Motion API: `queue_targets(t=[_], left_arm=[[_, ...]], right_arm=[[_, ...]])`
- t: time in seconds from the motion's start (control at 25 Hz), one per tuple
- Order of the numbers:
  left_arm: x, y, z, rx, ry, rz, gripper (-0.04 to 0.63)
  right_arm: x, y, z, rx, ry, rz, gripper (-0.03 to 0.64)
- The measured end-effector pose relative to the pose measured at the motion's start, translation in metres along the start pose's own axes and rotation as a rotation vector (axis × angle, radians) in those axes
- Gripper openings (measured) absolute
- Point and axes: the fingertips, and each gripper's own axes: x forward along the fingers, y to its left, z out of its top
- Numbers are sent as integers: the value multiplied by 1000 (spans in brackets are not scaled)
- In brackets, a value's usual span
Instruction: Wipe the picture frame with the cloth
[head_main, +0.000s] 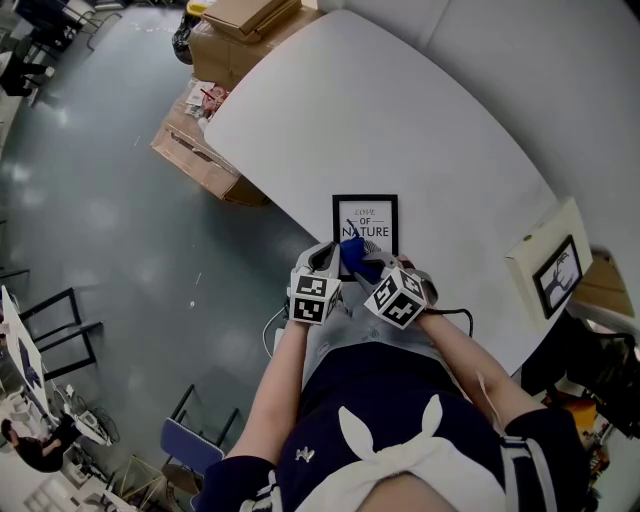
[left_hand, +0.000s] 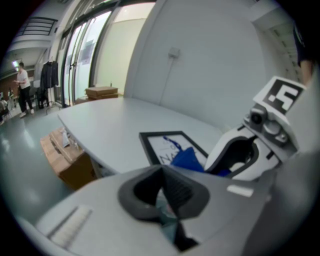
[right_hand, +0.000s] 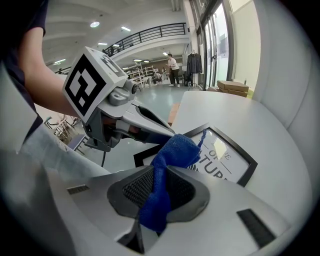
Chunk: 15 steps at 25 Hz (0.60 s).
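right gripper (right_hand: 156, 192): our fingers are clamped on the blue cloth (right_hand: 172, 150); its free end bunches ahead
left gripper (left_hand: 162, 192): fingers closed on nothing; just beside the right
picture frame (head_main: 365, 225): flat at the desk's (head_main: 420, 120) near edge; long axis running away from us
nearer: we judge the right; cloth over the frame's near end
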Motion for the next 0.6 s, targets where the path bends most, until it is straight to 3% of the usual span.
queue_targets(t=[0.6], left_arm=[[-1, 0, 1, 2, -3, -5, 2]], right_arm=[[-7, -4, -8, 16, 1, -21, 67]])
